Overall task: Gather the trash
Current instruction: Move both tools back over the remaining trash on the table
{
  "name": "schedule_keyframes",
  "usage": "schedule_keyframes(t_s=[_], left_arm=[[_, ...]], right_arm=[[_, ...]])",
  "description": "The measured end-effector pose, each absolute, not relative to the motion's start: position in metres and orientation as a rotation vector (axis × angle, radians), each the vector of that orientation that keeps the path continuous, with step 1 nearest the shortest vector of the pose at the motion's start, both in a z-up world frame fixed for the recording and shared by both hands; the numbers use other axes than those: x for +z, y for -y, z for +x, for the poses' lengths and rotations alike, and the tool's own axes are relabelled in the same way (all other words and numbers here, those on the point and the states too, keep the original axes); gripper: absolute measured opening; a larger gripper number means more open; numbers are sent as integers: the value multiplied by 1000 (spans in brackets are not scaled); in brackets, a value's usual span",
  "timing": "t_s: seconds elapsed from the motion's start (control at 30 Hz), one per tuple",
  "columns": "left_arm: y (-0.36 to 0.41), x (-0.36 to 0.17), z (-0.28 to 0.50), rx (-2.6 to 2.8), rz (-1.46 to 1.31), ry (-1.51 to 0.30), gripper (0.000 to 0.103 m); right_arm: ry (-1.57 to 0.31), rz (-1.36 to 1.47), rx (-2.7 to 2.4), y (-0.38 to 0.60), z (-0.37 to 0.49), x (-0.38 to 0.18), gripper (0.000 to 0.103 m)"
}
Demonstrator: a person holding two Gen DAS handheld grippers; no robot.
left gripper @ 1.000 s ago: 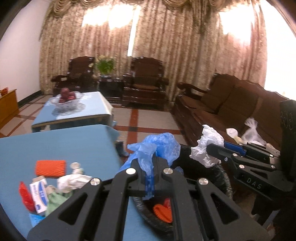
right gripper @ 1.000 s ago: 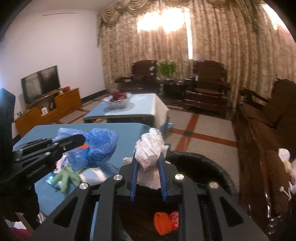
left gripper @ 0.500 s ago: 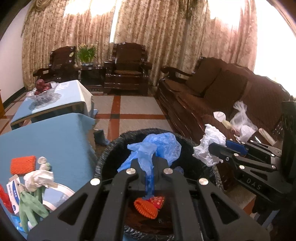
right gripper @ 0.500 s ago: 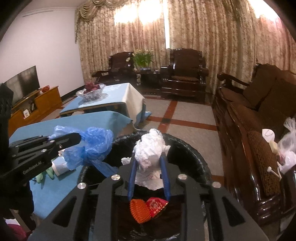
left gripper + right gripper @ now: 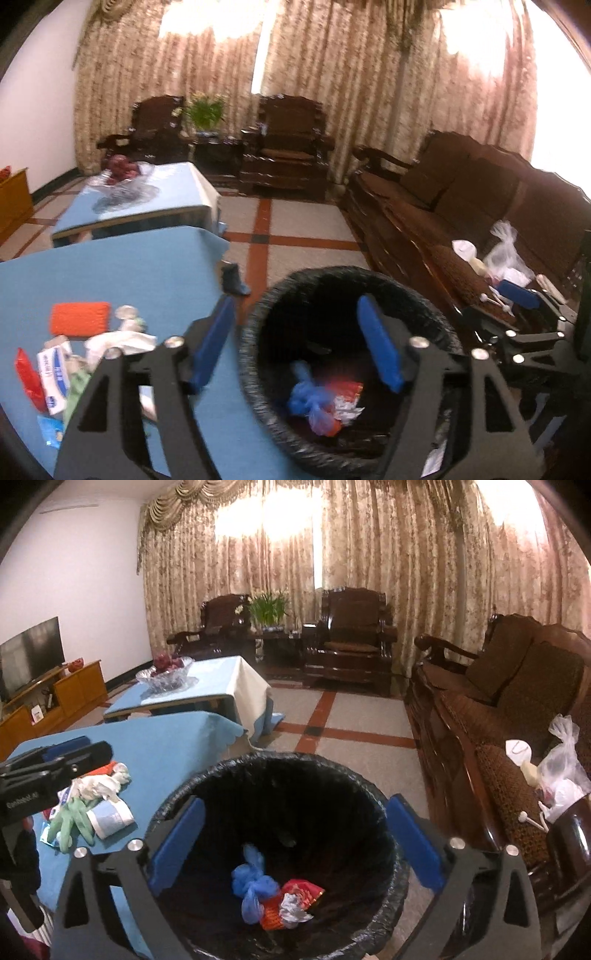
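Observation:
A black-lined trash bin stands beside the blue table; it also shows in the left wrist view. A blue plastic bag, a crumpled white tissue and red and orange scraps lie at its bottom; the blue bag shows in the left wrist view too. My left gripper is open and empty above the bin's left rim. My right gripper is open and empty above the bin. Trash remains on the table: an orange net sleeve, white tissue, a green glove, a small white box.
The blue-clothed table sits left of the bin. A second low table with a glass fruit bowl is farther back. A brown sofa with plastic bags runs along the right. Armchairs and curtains fill the back.
Both grippers opened. The blue bag and the white tissue dropped from them into the bin. The left gripper tilted back toward the table.

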State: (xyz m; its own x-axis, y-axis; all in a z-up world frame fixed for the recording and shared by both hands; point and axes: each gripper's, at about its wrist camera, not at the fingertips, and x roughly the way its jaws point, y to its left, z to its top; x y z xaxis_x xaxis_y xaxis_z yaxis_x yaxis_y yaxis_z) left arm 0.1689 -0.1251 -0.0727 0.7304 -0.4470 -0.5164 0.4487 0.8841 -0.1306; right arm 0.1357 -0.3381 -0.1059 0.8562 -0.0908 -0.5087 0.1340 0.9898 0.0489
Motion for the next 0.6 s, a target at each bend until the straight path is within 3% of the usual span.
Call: schedule_keyframes(t_s=[0.2, 0.6], left_arm=[[71, -64, 158, -363, 11, -525, 81], [-47, -75, 139, -67, 2, -546, 81]], right_arm=[[-491, 84, -64, 310, 139, -97, 97], [-486, 45, 190, 202, 169, -101, 97]])
